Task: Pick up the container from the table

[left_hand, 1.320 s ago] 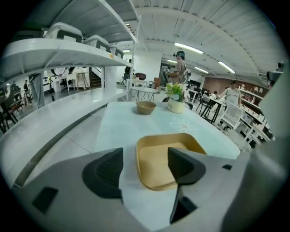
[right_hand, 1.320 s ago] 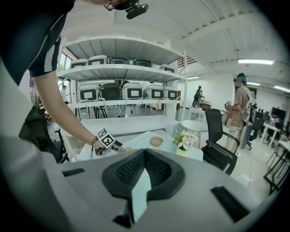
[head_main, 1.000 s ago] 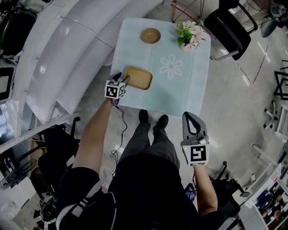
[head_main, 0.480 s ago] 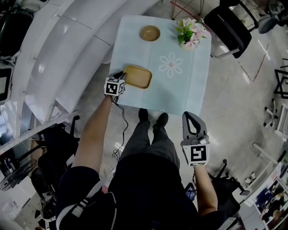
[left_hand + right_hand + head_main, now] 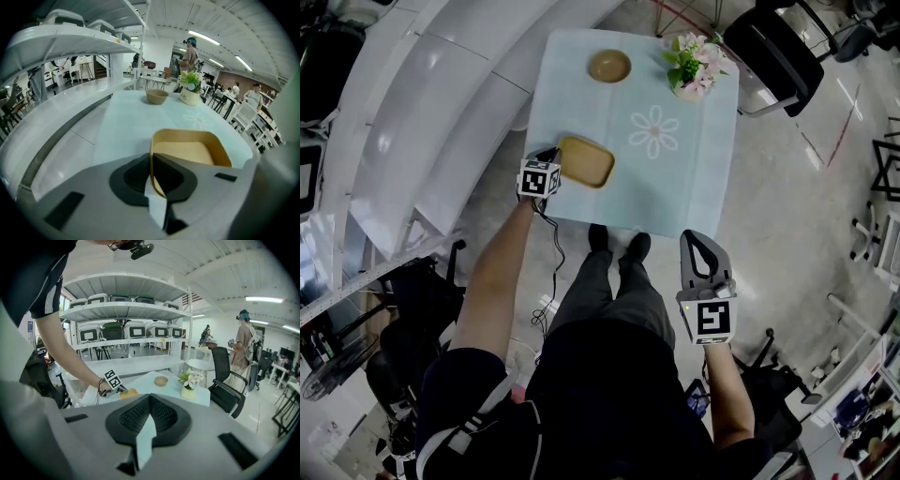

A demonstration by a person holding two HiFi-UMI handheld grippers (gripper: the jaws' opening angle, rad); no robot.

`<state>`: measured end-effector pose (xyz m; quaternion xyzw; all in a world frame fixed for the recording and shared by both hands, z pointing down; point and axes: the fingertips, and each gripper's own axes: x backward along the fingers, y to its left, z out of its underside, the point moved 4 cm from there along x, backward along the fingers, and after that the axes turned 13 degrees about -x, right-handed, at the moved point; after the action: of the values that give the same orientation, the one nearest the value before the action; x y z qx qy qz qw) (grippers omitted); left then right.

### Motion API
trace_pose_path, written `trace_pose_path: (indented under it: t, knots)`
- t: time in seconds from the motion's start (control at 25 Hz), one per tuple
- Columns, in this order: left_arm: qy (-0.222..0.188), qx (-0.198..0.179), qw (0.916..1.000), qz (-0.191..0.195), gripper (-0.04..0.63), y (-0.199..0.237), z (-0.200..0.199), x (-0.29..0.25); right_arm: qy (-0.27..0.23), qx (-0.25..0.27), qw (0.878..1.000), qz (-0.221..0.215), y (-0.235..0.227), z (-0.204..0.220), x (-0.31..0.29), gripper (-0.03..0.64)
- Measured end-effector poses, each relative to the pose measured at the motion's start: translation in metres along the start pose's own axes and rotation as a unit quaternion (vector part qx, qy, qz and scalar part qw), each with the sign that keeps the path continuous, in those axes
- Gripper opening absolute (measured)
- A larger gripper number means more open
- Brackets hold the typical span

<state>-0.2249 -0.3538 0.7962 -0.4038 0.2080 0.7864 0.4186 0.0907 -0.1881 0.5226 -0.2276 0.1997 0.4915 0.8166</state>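
You stand at the near edge of the table with the left gripper angled down onto the task's thing: the shallow tan container, which sits by the table's near left corner. The jaws have just been closing. The left gripper view shows them pinched narrow, with the container's near wall caught edge-on between the dark pads. The grasp looks made.

The lift does not. From the head view and the left gripper view alike, the container appears to rest flat on the pale cloth, so the picking up itself is what remains. The hold is on one thin wall at one end, so the far end may sag or swing as it leaves the surface. A slow, straight rise would suit it, with the tray kept level.

The right gripper hangs at your side, well apart from the table, its jaws together on nothing, and it takes no part at this point.

Farther along the table, a small bowl and a flower pot stand well clear of the container and are unlikely to get in the way of a lift.
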Motion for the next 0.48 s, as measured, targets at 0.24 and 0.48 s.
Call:
trace_pose_path:
  t: [0.24,0.48]
  knots:
    - [0.003,0.021,0.9997,-0.009,0.021,-0.001,0.003,0.002,-0.003,0.003,1.000,-0.001,-0.001,0.000,-0.002,-0.002]
    - [-0.001,0.049,0.9986,-0.019,0.020,-0.004,0.001,0.011,0.002,0.001,1.000,-0.001,-0.002,0.002,0.002,-0.002]
